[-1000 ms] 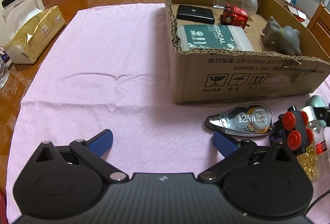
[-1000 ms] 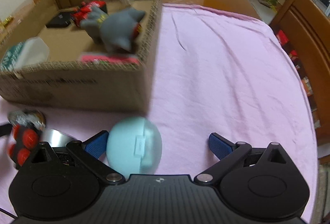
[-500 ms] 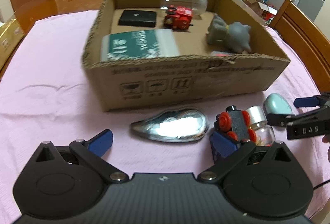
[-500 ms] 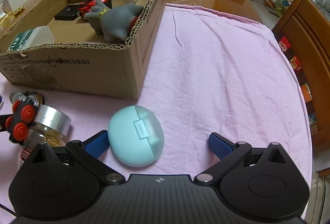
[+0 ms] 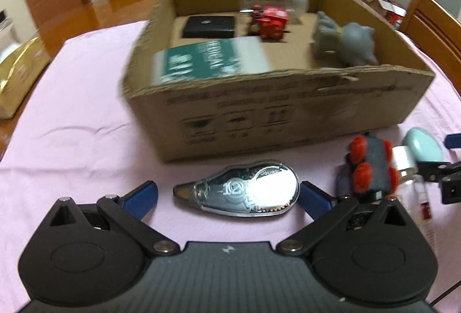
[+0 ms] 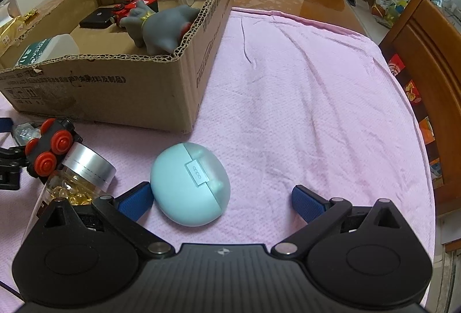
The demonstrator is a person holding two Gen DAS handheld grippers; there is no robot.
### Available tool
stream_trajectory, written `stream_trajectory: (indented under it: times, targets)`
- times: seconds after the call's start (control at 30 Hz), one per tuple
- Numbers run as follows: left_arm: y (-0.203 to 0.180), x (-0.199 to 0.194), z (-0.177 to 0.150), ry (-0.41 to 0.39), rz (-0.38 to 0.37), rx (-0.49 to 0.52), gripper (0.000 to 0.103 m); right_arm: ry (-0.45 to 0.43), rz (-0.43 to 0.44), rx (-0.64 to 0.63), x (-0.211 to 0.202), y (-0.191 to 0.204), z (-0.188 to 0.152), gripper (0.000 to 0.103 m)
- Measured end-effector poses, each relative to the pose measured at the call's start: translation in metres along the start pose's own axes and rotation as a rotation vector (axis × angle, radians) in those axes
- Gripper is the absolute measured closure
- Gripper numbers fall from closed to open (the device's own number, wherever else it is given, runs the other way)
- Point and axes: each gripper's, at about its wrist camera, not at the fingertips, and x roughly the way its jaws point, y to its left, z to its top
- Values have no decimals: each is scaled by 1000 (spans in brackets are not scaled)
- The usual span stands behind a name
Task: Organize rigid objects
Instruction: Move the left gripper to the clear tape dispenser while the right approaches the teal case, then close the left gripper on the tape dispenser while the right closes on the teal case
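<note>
left gripper (image 5: 227,192): jaws standing wide apart, holding nothing; the correction tape dispenser (image 5: 240,192) is lying flat on the cloth between the blue pads, and I cannot tell if either pad is touching it
right gripper (image 6: 220,200): jaws spread wide, gripping nothing; the mint earbud case (image 6: 190,192) is sitting between them, hard up against the left pad, well apart from the right pad
cardboard box (image 5: 288,117): sitting on the pink cloth (image 6: 302,100) toward the far side of the table, open top
box contents: black case (image 5: 210,26) and red toy (image 5: 269,22) at the back, clear jar (image 5: 273,0) lying on its side against the back wall, green-and-white pack (image 5: 210,62) by the near wall, grey animal figure (image 5: 345,42) at the box's right side
in front of box: black toy car with red wheels (image 6: 49,149) lying against the silver-capped bottle of gold capsules (image 6: 77,172), both just beside the earbud case, between the two grippers
table edge, left: gold-wrapped pack (image 5: 20,77) lying off the cloth
surroundings: wooden chairs (image 6: 426,77) standing at the far and right sides of the table
left view: motion-blurred, box print unreadable
</note>
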Motion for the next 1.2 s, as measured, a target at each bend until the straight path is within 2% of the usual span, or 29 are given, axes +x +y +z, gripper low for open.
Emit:
stream_trajectory:
  times: [0.13, 0.37, 0.5, 0.63, 0.67, 0.87, 1.13, 1.2]
  targets:
    - [12, -4, -4, 11, 27, -43, 0, -21, -1, -1, -1, 0, -4, 0]
    - [8, 0, 0, 5, 36, -57, 1, -38, 1, -10, -2, 1, -6, 0]
    - [7, 1, 2, 11, 42, -62, 0, -46, 20, -91, -3, 7, -3, 0]
    - [7, 2, 4, 17, 42, -64, 0, -54, 78, -197, -6, 15, 0, 12]
    - [7, 2, 4, 18, 42, -64, 0, -49, 97, -209, -7, 14, 2, 17]
    - [7, 3, 6, 31, 46, -72, 0, -26, 172, -288, -10, 10, 8, 33]
    - [4, 4, 7, 42, 58, -92, 0, 5, 232, -414, -8, 7, 17, 33]
    - [3, 4, 7, 41, 58, -90, 0, 10, 240, -429, -7, 7, 19, 37]
